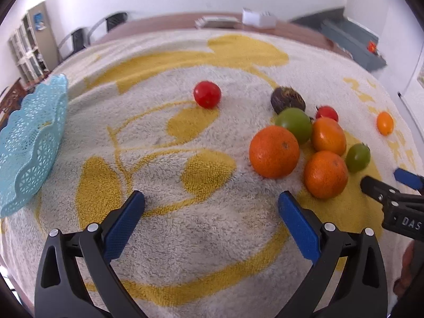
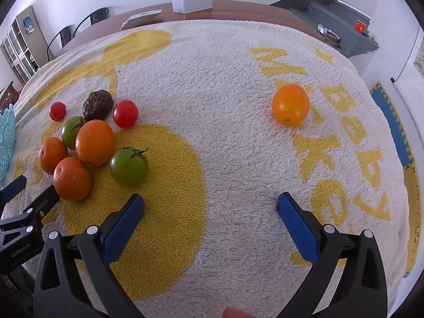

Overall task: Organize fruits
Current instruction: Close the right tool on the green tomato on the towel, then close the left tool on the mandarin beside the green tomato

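White walls and a brown table edge are seen behind a cream towel (image 2: 225, 84) patterned in yellow, on which everything lies. Both claws are held low over the towel with jaws spread wide and nothing gripped. Ahead and to the right of the left claw (image 1: 211, 204) a cluster of fruit is seen: two oranges (image 1: 274, 151) nearest, touching a green tomato (image 1: 294, 124) and a smooth orange fruit (image 1: 328, 135), with a dark fruit (image 1: 288, 100) and a small red tomato (image 1: 327, 113) behind them. A second green tomato (image 1: 358, 157) sits just beside the cluster. A lone red tomato (image 1: 207, 94) is seen straight ahead, well apart. A blue basket (image 1: 31, 143) stands far to the left, tilted. Ahead and to the right of the right claw (image 2: 210, 204) a yellow-orange fruit (image 2: 290, 104) lies alone; the cluster is to its left.
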Available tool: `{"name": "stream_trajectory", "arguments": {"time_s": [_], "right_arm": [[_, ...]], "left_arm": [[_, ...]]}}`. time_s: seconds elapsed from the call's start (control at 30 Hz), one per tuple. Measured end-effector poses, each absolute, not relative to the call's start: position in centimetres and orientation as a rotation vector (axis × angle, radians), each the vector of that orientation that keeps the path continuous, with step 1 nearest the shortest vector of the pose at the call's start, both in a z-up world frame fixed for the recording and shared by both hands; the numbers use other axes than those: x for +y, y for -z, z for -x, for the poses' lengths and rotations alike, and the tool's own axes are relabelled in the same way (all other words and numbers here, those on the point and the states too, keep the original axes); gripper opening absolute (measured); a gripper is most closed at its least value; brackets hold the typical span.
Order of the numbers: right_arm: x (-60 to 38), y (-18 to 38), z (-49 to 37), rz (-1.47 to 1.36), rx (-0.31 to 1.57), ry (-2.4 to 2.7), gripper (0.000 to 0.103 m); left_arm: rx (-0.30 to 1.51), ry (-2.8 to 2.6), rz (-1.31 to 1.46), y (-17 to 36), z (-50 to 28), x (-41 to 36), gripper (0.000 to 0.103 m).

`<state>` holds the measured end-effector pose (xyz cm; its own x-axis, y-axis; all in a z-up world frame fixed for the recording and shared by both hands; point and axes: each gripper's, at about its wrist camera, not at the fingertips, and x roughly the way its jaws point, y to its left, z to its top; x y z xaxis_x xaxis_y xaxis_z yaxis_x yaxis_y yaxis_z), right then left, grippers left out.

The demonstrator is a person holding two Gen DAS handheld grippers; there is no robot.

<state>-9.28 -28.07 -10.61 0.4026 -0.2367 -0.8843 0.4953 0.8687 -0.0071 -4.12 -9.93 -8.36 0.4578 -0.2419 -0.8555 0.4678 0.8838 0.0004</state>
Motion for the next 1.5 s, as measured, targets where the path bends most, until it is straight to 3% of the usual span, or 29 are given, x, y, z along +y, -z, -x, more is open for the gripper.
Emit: {"name": "stream_trajectory", "arguments": {"time_s": [0.33, 0.63, 0.77, 0.93, 1.0, 1.23, 1.3, 1.43, 1.5], "right_arm": [[-27.9, 10.8, 9.6, -0.242, 1.025, 0.444, 0.098], [-28.5, 10.4, 9.1, -0.263, 1.087, 0.41, 0.098], [-28.5, 9.0, 8.9, -0.297, 1.025, 0.337, 0.092], [-27.5, 8.3, 7.6, -0.294, 0.998, 0.243, 0.077], [-27.3, 8.6, 6.9, -0.297, 1.014, 0.21, 0.061], [-27.0, 9.4, 6.0, -0.33, 1.03, 0.152, 0.043], [-27.0, 9.4, 5.8, -0.332, 1.029, 0.135, 0.031], [-27.3, 9.2, 6.2, -0.349, 1.025, 0.139, 0.03], [-27.5, 9.0, 6.5, -0.355, 1.02, 0.146, 0.03]], "left_arm": [[1.211, 0.502, -0.366, 8.0, 1.6, -11.4, 0.101], [1.223, 0.453, -0.349, 7.6, 1.4, -11.8, 0.101], [1.158, 0.442, -0.373, 6.1, 1.5, -12.2, 0.101], [1.135, 0.427, -0.369, 5.3, 1.2, -12.3, 0.101], [1.134, 0.423, -0.37, 5.5, 1.0, -12.4, 0.101], [1.137, 0.411, -0.343, 5.4, 1.0, -11.5, 0.101], [1.135, 0.416, -0.337, 5.4, 1.0, -11.5, 0.1], [1.135, 0.438, -0.339, 5.4, 1.3, -12.2, 0.083], [1.136, 0.452, -0.337, 5.4, 1.2, -12.7, 0.081]]}}
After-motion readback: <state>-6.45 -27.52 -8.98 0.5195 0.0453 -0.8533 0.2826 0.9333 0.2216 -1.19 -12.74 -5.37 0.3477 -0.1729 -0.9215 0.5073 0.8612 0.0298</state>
